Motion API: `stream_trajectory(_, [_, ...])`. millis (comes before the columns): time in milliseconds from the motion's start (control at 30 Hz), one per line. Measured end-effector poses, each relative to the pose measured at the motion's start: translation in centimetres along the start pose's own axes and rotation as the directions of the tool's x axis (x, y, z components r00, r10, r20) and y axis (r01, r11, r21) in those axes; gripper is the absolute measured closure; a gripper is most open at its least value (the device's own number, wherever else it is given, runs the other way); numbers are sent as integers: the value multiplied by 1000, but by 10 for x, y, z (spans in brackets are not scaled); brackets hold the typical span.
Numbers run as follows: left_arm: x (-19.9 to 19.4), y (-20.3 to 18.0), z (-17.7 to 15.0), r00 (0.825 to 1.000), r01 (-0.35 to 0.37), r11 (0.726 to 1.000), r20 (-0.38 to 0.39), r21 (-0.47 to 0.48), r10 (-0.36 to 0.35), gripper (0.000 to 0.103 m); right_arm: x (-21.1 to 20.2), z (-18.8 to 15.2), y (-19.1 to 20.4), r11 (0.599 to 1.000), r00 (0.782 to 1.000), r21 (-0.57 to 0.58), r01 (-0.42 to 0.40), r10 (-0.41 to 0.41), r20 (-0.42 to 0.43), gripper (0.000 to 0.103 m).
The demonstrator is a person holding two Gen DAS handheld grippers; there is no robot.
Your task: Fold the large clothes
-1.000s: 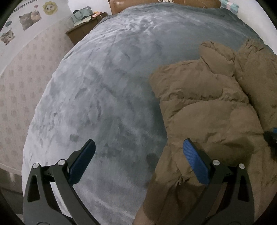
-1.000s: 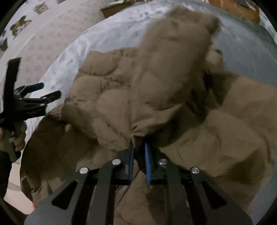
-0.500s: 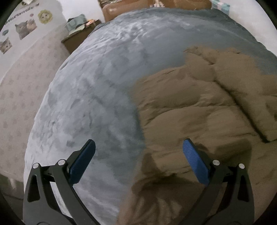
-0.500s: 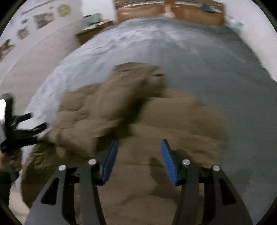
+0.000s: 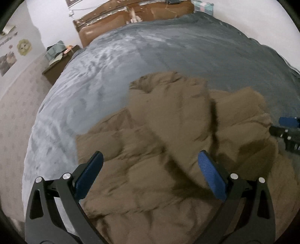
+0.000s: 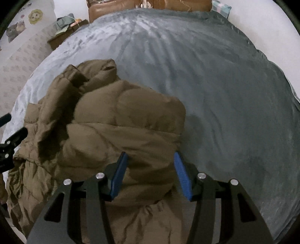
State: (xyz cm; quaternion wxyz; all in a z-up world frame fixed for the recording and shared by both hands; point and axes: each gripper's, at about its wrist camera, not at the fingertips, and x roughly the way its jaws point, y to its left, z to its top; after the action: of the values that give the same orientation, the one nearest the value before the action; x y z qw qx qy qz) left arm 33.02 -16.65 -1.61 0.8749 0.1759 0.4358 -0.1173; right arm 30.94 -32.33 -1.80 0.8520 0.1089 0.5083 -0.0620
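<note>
Brown puffer jacket (image 6: 116, 131) blurred, lower part cut off; left claw (image 5: 150, 172) wide open, right claw (image 6: 151, 172) half-open, both empty

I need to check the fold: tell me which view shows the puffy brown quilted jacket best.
The right wrist view: the puffy brown quilted jacket is sharper there, quilting and far edges visible. The left wrist view shows the jacket larger but blurred and cut off below.

A grey plush-covered bed (image 6: 215, 84) carries a rumpled brown puffer jacket (image 6: 116, 131) on its near side.

Grey plush bedspread (image 6: 215, 97), brown headboard (image 6: 116, 7), cluttered bedside cabinet (image 5: 58, 62), animal stickers (image 6: 34, 16) on white wall
</note>
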Motion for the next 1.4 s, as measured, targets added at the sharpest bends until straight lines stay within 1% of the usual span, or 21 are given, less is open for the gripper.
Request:
stream_trajectory(167, [31, -31, 18, 999, -36, 999, -31, 41, 38, 3, 9, 1, -3, 1000, 1000, 12, -23, 23, -12, 49])
stream_trajectory(200, [36, -34, 20, 998, -46, 998, -34, 46, 47, 9, 8, 0, -5, 1000, 1000, 11, -26, 26, -12, 49])
stream_trajectory(233, [42, -34, 21, 997, -56, 997, -42, 52, 58, 20, 9, 0, -6, 1000, 1000, 10, -27, 27, -13, 49])
stream_trajectory(267, [50, -32, 22, 997, -54, 997, -60, 50, 57, 27, 10, 1, -5, 1000, 999, 8, -29, 29, -14, 49])
stream_trajectory(333, [59, -25, 24, 996, -27, 999, -86, 25, 29, 59, 10, 0, -6, 999, 999, 2, -34, 34, -15, 49])
stream_trajectory(367, [61, -19, 24, 996, -16, 1000, -92, 7, 17, 67, 10, 0, -6, 999, 999, -1, -35, 35, -15, 49])
stream_trajectory(433, [61, -3, 18, 995, -5, 999, -97, -46, 0, 78, 14, -2, -1, 999, 999, -16, -32, 32, -17, 49])
stream_trajectory(533, [55, 29, 5, 994, 44, 988, -94, -148, -58, 82, 18, -7, 9, 998, 999, -46, -30, 29, -22, 50])
stream_trajectory(600, [48, 58, -10, 992, 75, 971, -78, -226, -95, 82, 18, -9, 16, 998, 1000, -65, -23, 22, -16, 50])
stream_trajectory(667, [47, 89, -23, 989, 96, 949, -82, -301, -126, 75, 18, -11, 24, 997, 1000, -81, -11, 10, -10, 50])
stream_trajectory(700, [50, 97, -28, 988, 88, 944, -90, -317, -122, 69, 18, -12, 27, 996, 1000, -90, -5, 4, -8, 50])
stream_trajectory(767, [49, 113, -46, 992, 6, 949, -118, -316, -46, 68, 18, -15, 32, 995, 1000, -101, 4, -5, -8, 49])
stream_trajectory(867, [54, 137, -69, 987, -34, 947, -162, -320, -20, 63, 19, -16, 34, 995, 1000, -99, 9, -10, -12, 49])
stream_trajectory(900, [58, 145, -70, 985, -36, 945, -172, -326, -22, 57, 19, -16, 33, 995, 1000, -97, 9, -10, -14, 49])
stream_trajectory(933, [59, 151, -72, 984, -40, 943, -177, -332, -21, 45, 17, -16, 33, 995, 1000, -95, 7, -8, -13, 49])
stream_trajectory(967, [60, 156, -76, 985, -44, 940, -174, -339, -17, 39, 15, -16, 32, 996, 1000, -93, 4, -5, -11, 49])
stream_trajectory(1000, [56, 161, -78, 986, -49, 935, -164, -351, -10, 27, 13, -16, 32, 996, 1000, -91, 4, -4, -6, 49])
stream_trajectory(1033, [53, 161, -77, 988, -47, 932, -152, -360, -9, 20, 11, -16, 31, 996, 1000, -87, 4, -5, -2, 49])
stream_trajectory(1200, [44, 173, -53, 994, -3, 919, -101, -394, -40, 13, -4, -9, 19, 999, 999, -41, -9, 10, 32, 40])
stream_trajectory(1267, [51, 171, -35, 995, 0, 924, -96, -381, -40, 13, -6, -8, 14, 1000, 999, -18, -20, 21, 33, 40])
stream_trajectory(1400, [64, 161, -13, 993, -39, 947, -117, -318, 1, 13, -3, -11, 10, 1000, 999, -12, -14, 14, 28, 40])
